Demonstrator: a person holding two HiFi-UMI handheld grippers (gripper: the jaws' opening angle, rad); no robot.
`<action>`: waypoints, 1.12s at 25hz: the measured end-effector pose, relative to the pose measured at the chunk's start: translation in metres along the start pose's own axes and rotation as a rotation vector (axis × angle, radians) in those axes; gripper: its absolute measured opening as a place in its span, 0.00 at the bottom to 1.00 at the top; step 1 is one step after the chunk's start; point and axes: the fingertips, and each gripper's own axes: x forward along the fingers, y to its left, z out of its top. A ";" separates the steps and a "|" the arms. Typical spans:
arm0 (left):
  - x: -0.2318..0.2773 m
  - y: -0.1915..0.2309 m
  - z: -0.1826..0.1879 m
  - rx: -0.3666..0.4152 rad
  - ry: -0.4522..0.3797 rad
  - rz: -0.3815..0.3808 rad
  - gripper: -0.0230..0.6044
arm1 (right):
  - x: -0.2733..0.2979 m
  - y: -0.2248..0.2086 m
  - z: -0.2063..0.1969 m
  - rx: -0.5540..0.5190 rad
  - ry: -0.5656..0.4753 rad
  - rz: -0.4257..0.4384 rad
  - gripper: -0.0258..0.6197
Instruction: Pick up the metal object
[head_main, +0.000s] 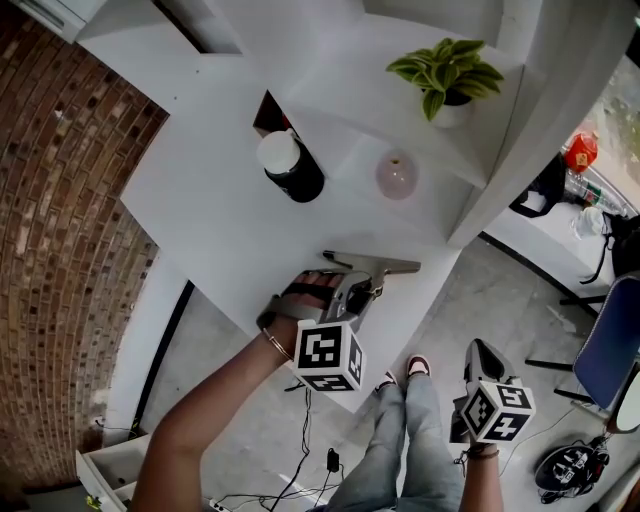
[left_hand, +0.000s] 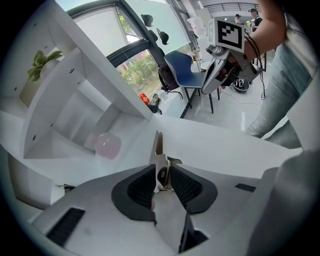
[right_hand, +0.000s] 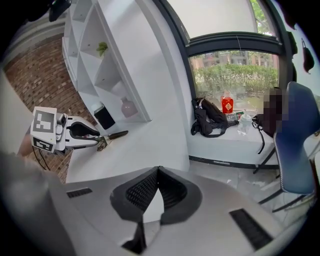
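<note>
left gripper view: left claw (left_hand: 162, 170) clamps metal object (left_hand: 158, 146).

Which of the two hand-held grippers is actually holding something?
The left hand-held gripper: its jaws are shut on the metal object. The right hand-held gripper is shut too, but with nothing between its jaws.

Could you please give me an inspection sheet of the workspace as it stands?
Surface: white desk, below the left gripper.
Job's things: metal object, gripped at one end, sticking out over the desk.
Clutter: black jar with white lid, pink vase and potted plant at the shelving.
Grippers: left gripper shut on the metal object; right gripper shut, empty, low beside the person's legs.
Cables: black cable on the floor.
Surroundings: brick wall, blue chair, black bag on the window ledge.
</note>
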 end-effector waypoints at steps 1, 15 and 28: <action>0.001 0.000 -0.001 0.004 0.001 0.003 0.19 | -0.001 -0.001 -0.001 0.003 0.000 -0.002 0.04; 0.001 0.012 0.005 0.024 -0.009 0.071 0.11 | -0.004 -0.006 0.006 0.013 -0.009 -0.015 0.04; -0.004 0.024 0.013 0.039 -0.035 0.097 0.06 | -0.015 -0.005 0.027 0.003 -0.029 -0.026 0.04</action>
